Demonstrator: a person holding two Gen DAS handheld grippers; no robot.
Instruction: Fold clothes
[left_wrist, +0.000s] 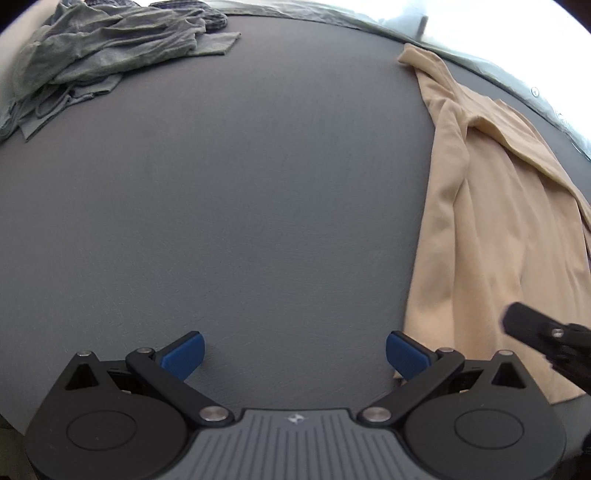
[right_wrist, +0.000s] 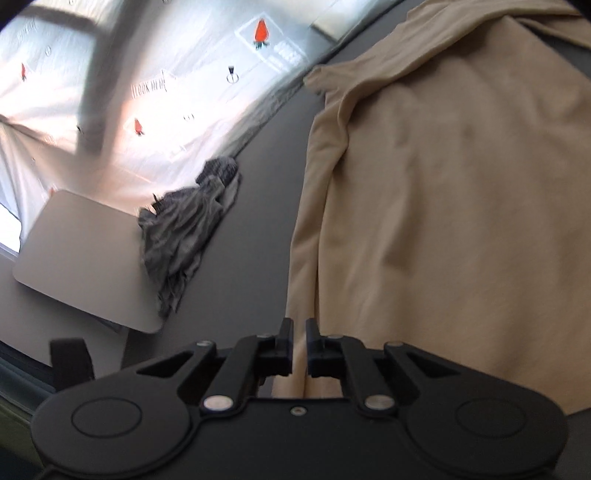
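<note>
Left wrist view: the left gripper (left_wrist: 294, 355) hangs over the dark grey tabletop (left_wrist: 240, 206) with its blue ribbed pads (left_wrist: 184, 355) spread wide and nothing between them. The pad on the right side sits just at the near edge of a beige, soft-knit garment (left_wrist: 491, 229) that lies rumpled in long folds down the right of the table. A blurred black part of the right gripper (left_wrist: 546, 339) shows over that same cloth at the lower right. Far off in the top left corner lies a crumpled pile of grey-green clothes (left_wrist: 107, 59), well apart from the beige one, with a darker patterned piece tucked behind it.

From the right wrist camera, the right gripper (right_wrist: 299, 350) has its black fingers drawn in narrow, and a fold of the beige garment's (right_wrist: 461, 206) edge runs up through the slim gap between them; it looks pinched there, though the picture is smeared. The grey pile (right_wrist: 188, 236) rests partly on a flat pale grey board with rounded corners (right_wrist: 81, 258) at the table's left end. Beyond the table hangs a white printed sheet with small red figures (right_wrist: 147, 92).
</note>
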